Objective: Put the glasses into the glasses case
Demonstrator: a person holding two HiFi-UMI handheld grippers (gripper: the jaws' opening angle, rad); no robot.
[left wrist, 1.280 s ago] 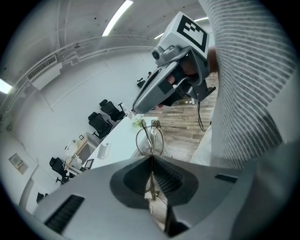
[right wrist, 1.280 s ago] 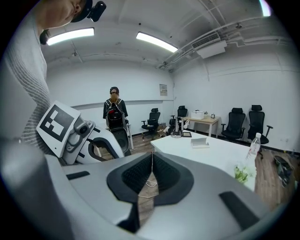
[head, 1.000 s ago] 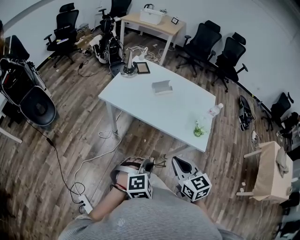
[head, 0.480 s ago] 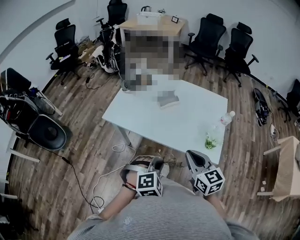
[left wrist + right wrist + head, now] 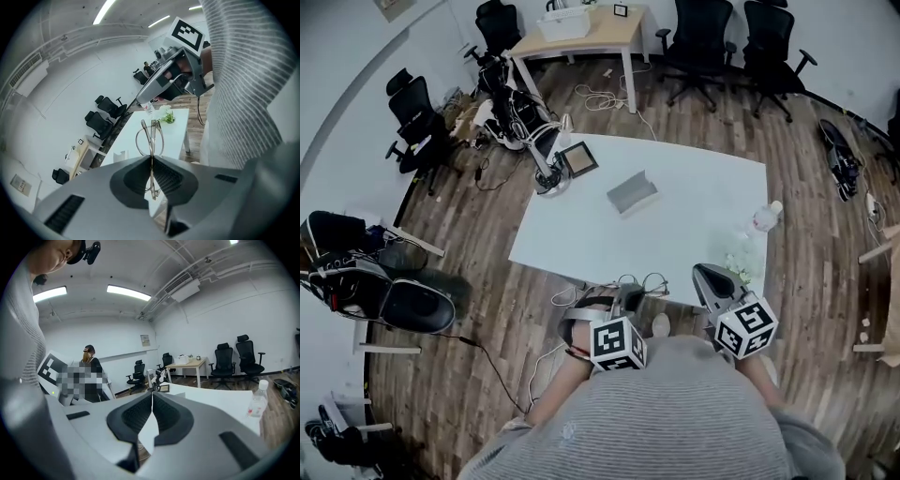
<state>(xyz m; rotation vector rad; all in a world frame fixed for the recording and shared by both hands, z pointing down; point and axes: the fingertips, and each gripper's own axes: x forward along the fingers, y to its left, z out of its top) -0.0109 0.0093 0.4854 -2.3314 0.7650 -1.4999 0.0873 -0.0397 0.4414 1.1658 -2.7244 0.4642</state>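
Note:
The grey glasses case point(image 5: 633, 192) lies open near the middle of the white table point(image 5: 581, 244), well ahead of both grippers. My left gripper point(image 5: 614, 300) is held low before the table's near edge. It is shut on the folded thin-rimmed glasses point(image 5: 150, 138), which stick out past the jaws in the left gripper view. My right gripper point(image 5: 705, 274) hovers at the table's near right edge. Its jaws point(image 5: 152, 401) are shut with nothing between them. The right gripper point(image 5: 154, 91) also shows above the glasses in the left gripper view.
A clear water bottle point(image 5: 765, 217) and a small green plant point(image 5: 739, 265) stand at the table's right side. A framed tablet point(image 5: 579, 159) and a stand point(image 5: 548, 178) sit at its far left corner. Office chairs, a wooden desk point(image 5: 581, 33) and floor cables point(image 5: 487, 361) surround it.
The person has walked up to the table, so it now lies right in front of both grippers. The left gripper keeps its hold on the glasses; the right stays shut.

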